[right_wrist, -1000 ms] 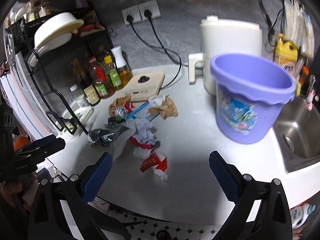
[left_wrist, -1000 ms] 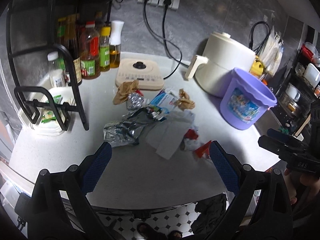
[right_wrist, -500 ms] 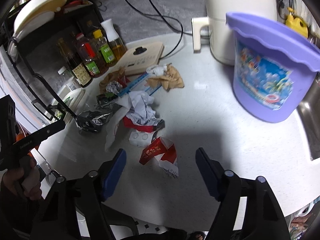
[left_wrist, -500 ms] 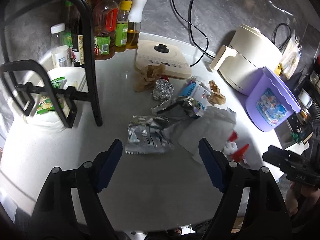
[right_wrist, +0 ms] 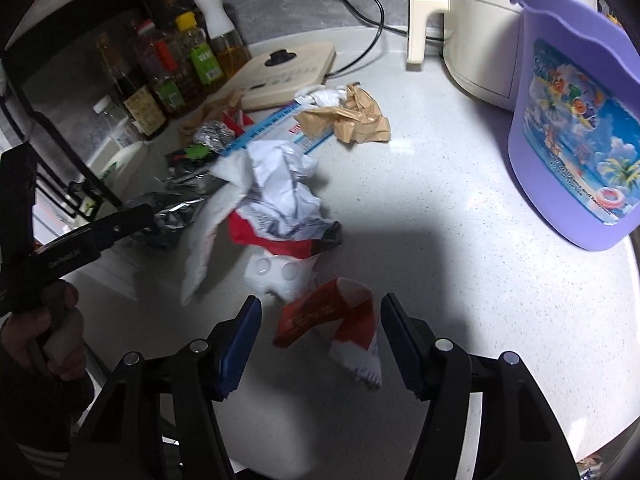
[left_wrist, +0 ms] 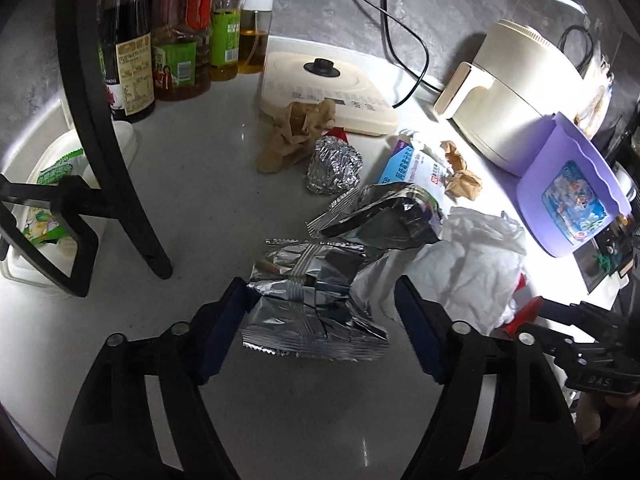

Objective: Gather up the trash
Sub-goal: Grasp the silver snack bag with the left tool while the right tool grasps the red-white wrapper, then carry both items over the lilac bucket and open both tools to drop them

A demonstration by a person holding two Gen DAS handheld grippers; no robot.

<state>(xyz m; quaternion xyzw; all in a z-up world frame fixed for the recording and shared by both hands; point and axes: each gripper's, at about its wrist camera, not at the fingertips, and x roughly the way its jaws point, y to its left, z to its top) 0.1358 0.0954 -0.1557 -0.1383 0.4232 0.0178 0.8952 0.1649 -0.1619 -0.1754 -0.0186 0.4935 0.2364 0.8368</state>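
Left wrist view first, working across the counter [left_wrist: 208,208]. Far left there's a white tub [left_wrist: 60,184] with green packets in it, sitting behind the foot of a black rack [left_wrist: 104,128]. Then a row of sauce bottles [left_wrist: 176,40] at the back, and a cream induction cooker [left_wrist: 324,92] with a wad of brown paper [left_wrist: 292,136] leaning on its front edge. Just right of that is a foil ball [left_wrist: 334,164]. The left gripper [left_wrist: 320,320] has its jaws part open and they've just been closing in; a flattened silver foil bag [left_wrist: 316,304] lies between them, its left edge about at the left pad while the right pad is clear of it, so no grip. Crumpled white tissue [left_wrist: 472,264] sits right of the bag, then the cream air fryer [left_wrist: 516,88] and the purple bucket [left_wrist: 576,192] at the far right.

Right wrist view: the other hand [right_wrist: 52,332] shows at the left edge. Trash pile's in the middle, crumpled white paper [right_wrist: 284,188] on top. The right gripper [right_wrist: 320,332] is also part open and has just been narrowing, with a red and white wrapper [right_wrist: 336,320] between the pads, neither one pressing on it. The bucket stands well off to the right.
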